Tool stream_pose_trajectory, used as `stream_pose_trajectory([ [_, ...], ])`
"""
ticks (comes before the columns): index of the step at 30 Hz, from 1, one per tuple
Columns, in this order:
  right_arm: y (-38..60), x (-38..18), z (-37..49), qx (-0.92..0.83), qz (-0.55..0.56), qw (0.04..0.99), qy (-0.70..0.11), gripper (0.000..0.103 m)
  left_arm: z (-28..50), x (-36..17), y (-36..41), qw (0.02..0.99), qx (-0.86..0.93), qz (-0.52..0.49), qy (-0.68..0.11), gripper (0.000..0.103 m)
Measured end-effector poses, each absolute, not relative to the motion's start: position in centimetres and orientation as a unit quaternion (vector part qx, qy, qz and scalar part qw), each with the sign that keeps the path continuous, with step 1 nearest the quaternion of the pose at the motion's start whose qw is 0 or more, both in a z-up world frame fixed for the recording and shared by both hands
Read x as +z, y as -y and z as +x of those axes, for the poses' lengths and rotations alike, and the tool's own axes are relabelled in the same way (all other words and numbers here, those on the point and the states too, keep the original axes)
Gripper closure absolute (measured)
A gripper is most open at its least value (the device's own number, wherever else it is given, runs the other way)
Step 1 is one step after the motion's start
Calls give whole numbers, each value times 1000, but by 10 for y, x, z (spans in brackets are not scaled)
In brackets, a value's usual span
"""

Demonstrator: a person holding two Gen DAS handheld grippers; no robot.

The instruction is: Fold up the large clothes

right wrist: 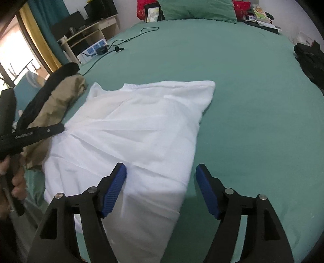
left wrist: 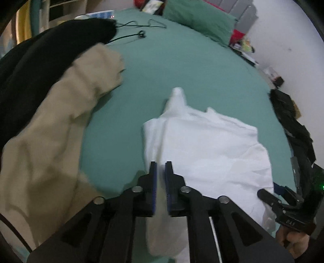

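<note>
A white garment [right wrist: 137, 131] lies partly folded on the green bed sheet [right wrist: 243, 91]. It also shows in the left wrist view [left wrist: 212, 145]. My left gripper [left wrist: 161, 168] is shut on a fold of the white garment at its left edge, with cloth hanging down between the blue pads. In the right wrist view the left gripper [right wrist: 58, 127] reaches in from the left over the garment's edge. My right gripper [right wrist: 161, 172] is open and empty, its jaws wide apart over the garment's near right corner. It shows at the right edge of the left wrist view [left wrist: 263, 195].
A beige garment [left wrist: 60, 125] and a black garment [left wrist: 40, 52] are piled at the left. Black clothes [right wrist: 311, 60] lie at the bed's right edge. A green pillow [right wrist: 198, 9], cables [right wrist: 121, 42] and a power strip [right wrist: 95, 49] are at the far end.
</note>
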State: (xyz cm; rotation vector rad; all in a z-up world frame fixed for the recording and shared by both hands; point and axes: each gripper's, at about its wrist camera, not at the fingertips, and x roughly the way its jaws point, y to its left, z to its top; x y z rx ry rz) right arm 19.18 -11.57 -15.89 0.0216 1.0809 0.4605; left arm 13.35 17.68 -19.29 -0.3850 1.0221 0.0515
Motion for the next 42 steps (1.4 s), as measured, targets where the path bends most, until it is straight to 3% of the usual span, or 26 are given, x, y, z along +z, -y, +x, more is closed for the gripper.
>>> stream_pose_trajectory([
  [1, 115, -158, 192, 214, 13, 832, -511, 31, 131, -193, -179, 853, 29, -187, -487, 67],
  [3, 117, -154, 192, 207, 12, 833, -513, 31, 123, -195, -183, 847, 32, -200, -491, 53],
  [8, 131, -133, 185, 199, 28, 841, -502, 31, 108, -194, -177, 848, 5, -204, -490, 47],
  [16, 148, -145, 168, 192, 53, 826, -528, 31, 92, -213, -138, 826, -52, -185, -529, 47],
  [34, 162, -175, 152, 209, 139, 801, -543, 31, 64, -206, -116, 834, -37, -135, -533, 47],
  [35, 163, -176, 151, 211, 148, 799, -543, 33, 64, -207, -115, 834, -36, -136, -534, 47],
  [36, 162, -177, 151, 217, 150, 796, -544, 51, 64, -208, -114, 833, -36, -138, -534, 47],
  [39, 158, -178, 148, 229, 151, 788, -551, 68, 63, -210, -112, 830, -36, -142, -538, 47],
  [42, 164, -175, 146, 229, 152, 789, -550, 79, 61, -211, -103, 826, -46, -144, -543, 47],
])
